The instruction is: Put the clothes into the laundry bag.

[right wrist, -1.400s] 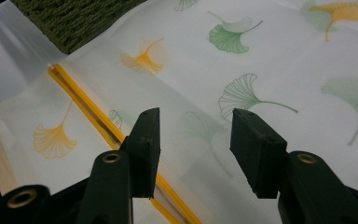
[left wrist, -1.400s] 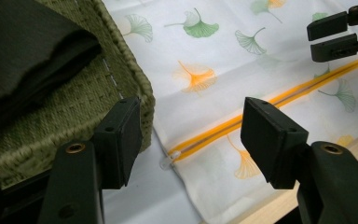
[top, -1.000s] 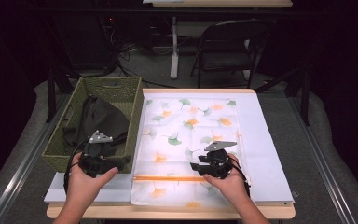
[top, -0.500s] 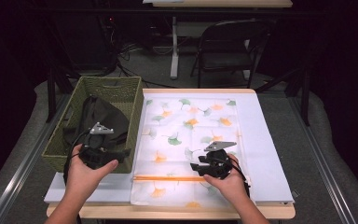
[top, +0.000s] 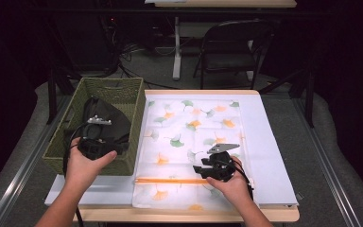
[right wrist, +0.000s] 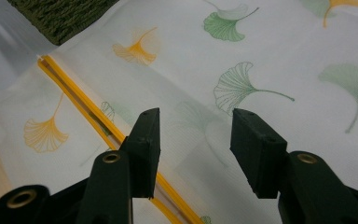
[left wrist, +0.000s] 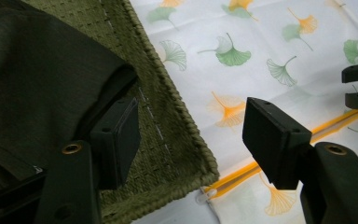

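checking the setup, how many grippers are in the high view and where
2. The left gripper is held over the near edge of the green basket, above the dark cloth. The right gripper sits low over the leaf-print bag, near its orange zip strip.

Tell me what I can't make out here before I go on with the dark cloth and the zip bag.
- Dark grey folded cloth: its lower part sits behind the green woven basket's wall in the high view; in the left gripper view the frame edge crops it.
- White leaf-print bag with orange zip strip: contents unreadable.
- Zip slider: too small to judge.
- Right gripper: whether its tips touch the bag is unclear.
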### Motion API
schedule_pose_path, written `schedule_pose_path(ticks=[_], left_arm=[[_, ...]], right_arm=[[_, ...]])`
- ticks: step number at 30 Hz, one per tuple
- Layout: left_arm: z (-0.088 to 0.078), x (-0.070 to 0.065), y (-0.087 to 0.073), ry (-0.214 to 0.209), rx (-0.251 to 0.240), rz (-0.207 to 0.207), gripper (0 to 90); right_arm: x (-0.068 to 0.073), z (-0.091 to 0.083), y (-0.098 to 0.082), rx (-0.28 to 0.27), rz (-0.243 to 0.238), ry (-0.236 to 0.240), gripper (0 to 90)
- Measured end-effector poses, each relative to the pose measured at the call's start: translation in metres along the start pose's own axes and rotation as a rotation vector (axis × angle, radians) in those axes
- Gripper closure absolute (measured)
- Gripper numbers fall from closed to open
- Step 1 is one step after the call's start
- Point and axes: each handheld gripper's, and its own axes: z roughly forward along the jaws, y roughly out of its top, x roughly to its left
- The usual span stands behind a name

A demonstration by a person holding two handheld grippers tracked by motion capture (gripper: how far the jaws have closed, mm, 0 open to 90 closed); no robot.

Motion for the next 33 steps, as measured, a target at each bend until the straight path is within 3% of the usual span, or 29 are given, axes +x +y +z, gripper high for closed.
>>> schedule_pose_path(ticks=[10,20,33], left_arm=[[-0.004,0.016,0.013,0.037,-0.006,-0.032,35.3],[-0.003,0.030,0.026,0.047,-0.008,-0.078,35.1],[0.001,0.043,0.039,0.083,0.003,-0.097,35.1]], right_arm=[[0.000,0.002,-0.001,-0.003,0.000,0.002,52.6],[0.000,0.002,-0.001,-0.001,0.000,0.000,52.6],[0.000,0.002,-0.002,0.006,0.006,-0.002,52.6]])
